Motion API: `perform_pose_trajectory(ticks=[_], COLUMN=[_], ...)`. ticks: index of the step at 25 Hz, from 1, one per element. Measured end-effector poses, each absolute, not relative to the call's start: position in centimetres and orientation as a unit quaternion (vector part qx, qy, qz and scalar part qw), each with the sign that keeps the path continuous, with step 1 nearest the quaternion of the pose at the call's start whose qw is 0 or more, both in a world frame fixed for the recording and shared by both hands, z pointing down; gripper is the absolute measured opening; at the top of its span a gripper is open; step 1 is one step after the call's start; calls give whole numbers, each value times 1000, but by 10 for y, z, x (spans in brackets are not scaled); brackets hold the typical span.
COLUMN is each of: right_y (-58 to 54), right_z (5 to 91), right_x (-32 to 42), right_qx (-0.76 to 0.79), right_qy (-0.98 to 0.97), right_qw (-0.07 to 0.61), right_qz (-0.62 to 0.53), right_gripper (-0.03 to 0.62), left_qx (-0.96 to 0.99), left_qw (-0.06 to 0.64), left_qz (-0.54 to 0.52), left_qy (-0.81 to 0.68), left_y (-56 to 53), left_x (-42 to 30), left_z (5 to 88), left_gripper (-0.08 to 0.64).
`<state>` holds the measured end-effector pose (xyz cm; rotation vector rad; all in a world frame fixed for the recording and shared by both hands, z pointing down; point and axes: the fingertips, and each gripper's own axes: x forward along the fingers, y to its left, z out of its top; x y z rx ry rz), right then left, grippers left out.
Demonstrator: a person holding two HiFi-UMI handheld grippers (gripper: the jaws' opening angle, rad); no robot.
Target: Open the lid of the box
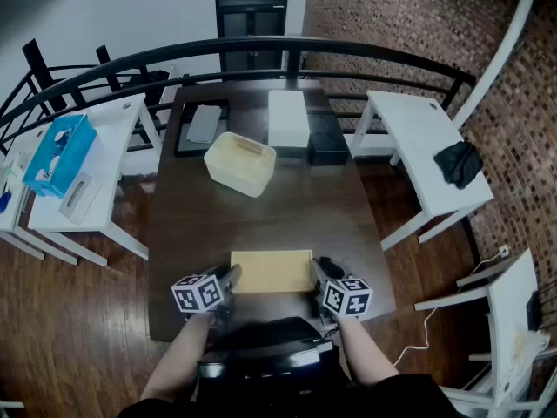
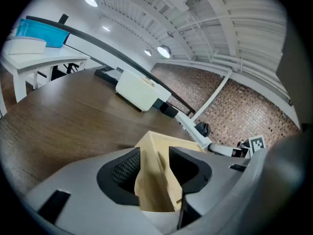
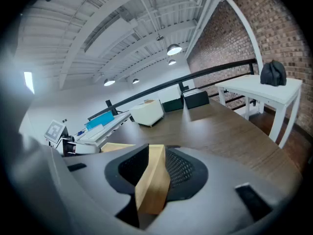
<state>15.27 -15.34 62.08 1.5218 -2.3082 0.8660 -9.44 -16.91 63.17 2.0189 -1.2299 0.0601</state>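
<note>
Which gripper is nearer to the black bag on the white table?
Right. The right gripper, shut on the right end of the wooden box, sits closer to the black bag; the left gripper grips the far end.

Your box (image 1: 271, 271) is a flat, pale wooden rectangle. It sits level, long side across you, near the front edge of the surface (image 1: 261, 225). Its thin end walls are clamped in the left gripper (image 1: 231, 279) and right gripper (image 1: 316, 274).

A cream tub (image 1: 239, 163) stood mid-way along the dark table (image 1: 261, 225). Behind it, a white flat box (image 1: 287, 118) lay just beside a black box (image 1: 327, 139), with a dark tray (image 1: 202, 126) further left. A black cloth (image 1: 458, 163) lay on the white side table (image 1: 418, 138).
</note>
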Motion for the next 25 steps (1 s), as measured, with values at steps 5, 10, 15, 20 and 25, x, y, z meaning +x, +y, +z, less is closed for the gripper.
perform_pose_trajectory(ticks=[5,10,15,20,25], right_y=[-157,-157,-156,-156,-156], right_z=[635,643,651,652,653], right_x=[148,143,143,142,143], right_qx=[510,500,494,491,493], right_qy=[-791,-792,-789,-791,-788], right_qw=[142,162,171,166,163], right_qz=[305,312,321,326,330], right_gripper=[109,109,109,109,109], left_qx=[783,794,781,763,736], left_qw=[394,382,396,396,398], left_qz=[20,20,2,-14,-37], left_qy=[-482,-472,-482,-511,-546], left_y=[-171,-172,-170,-168,-165], left_x=[-91,-93,-116,-158,-209], left_z=[639,633,632,632,633], left_gripper=[181,132,101,94,77])
